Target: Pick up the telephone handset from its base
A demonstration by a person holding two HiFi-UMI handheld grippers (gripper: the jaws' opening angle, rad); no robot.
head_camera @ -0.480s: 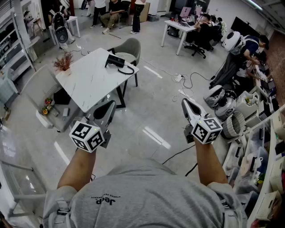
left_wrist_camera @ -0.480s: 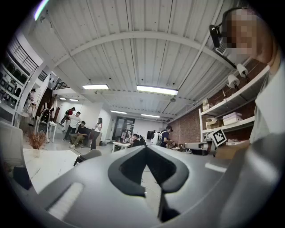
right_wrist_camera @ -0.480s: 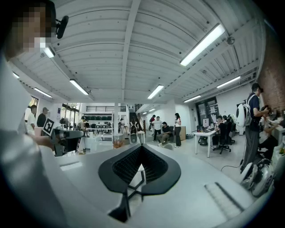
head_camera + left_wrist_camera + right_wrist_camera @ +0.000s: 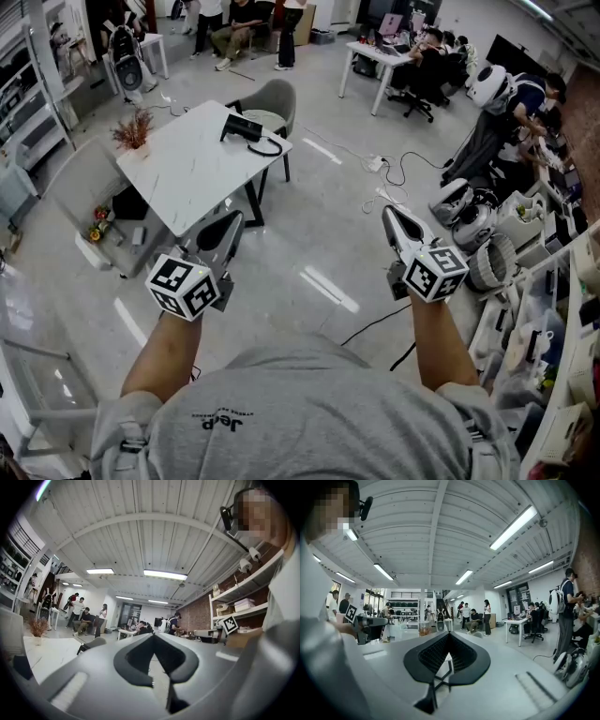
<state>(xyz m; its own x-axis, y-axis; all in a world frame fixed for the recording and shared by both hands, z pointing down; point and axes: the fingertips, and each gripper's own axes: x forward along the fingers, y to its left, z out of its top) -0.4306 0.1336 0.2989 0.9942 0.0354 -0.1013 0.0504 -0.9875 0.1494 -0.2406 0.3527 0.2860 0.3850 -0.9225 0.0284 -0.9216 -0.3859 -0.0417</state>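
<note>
The black telephone (image 4: 244, 128) lies near the far edge of the white marble table (image 4: 192, 169), its handset resting on the base and its cord (image 4: 269, 147) looping toward the table's corner. Both grippers hang in the air well short of the table, over the floor. My left gripper (image 4: 225, 228) points toward the table's near corner and its jaws meet at the tip (image 4: 153, 635), with nothing between them. My right gripper (image 4: 389, 214) is off to the right, away from the table, also shut and empty (image 4: 449, 633). Neither gripper view shows the telephone.
A grey chair (image 4: 273, 97) stands behind the table and a dried plant (image 4: 134, 132) sits on its left corner. A second chair (image 4: 84, 178) stands at the table's left. Cables (image 4: 375, 323) run over the floor. Shelving and gear (image 4: 548, 309) crowd the right side; people sit at desks (image 4: 380, 52) beyond.
</note>
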